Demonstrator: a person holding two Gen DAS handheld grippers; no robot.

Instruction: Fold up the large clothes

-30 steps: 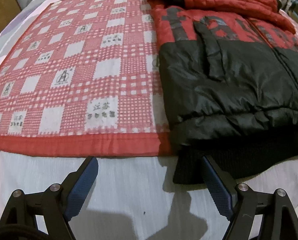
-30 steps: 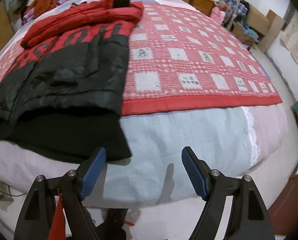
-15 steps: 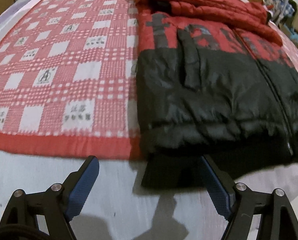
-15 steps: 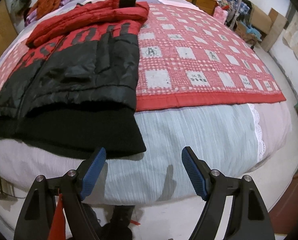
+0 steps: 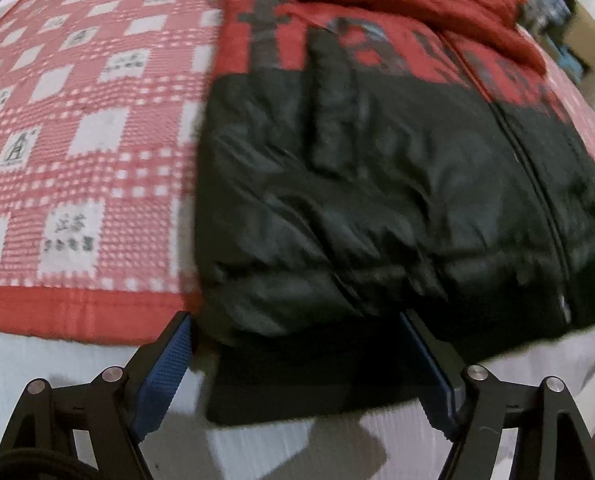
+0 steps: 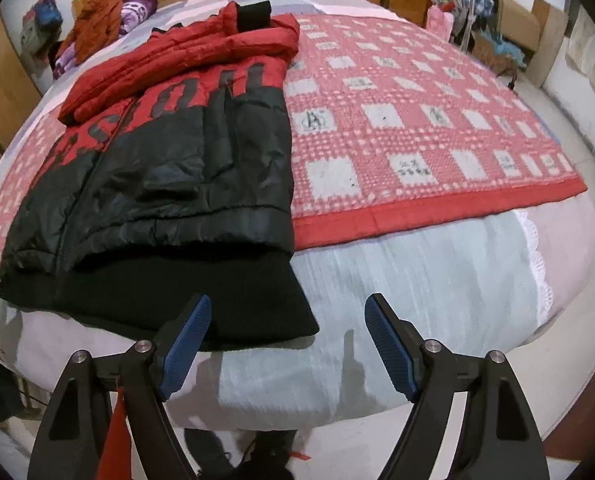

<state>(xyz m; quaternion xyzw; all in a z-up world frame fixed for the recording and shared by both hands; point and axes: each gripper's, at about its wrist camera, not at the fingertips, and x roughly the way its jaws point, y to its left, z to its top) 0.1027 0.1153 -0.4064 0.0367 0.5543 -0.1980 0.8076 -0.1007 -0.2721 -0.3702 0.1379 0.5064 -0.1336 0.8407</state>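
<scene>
A red and black puffer jacket (image 5: 377, 180) lies zipped and front up on the bed, hood at the far end and a sleeve folded over its front. My left gripper (image 5: 295, 320) straddles the near left corner of the black knit hem (image 5: 297, 384). Its jaws are closing and the pads stand apart from the cloth. In the right wrist view the jacket (image 6: 169, 168) fills the left half. My right gripper (image 6: 288, 302) hangs open over the hem's right corner (image 6: 289, 320), nothing pressed between its pads.
A red and white checked blanket (image 6: 417, 120) covers the bed under the jacket, and a pale sheet (image 6: 417, 272) shows along the near edge. Piled clothes (image 6: 97, 28) lie by the wooden headboard. Boxes and clutter (image 6: 497, 20) stand at the far right. Floor lies below the bed's edge.
The left gripper has moved right and down until the hem's left corner sits between its fingers. The right gripper's view has swung so the hem's right corner now lies between its fingers.
</scene>
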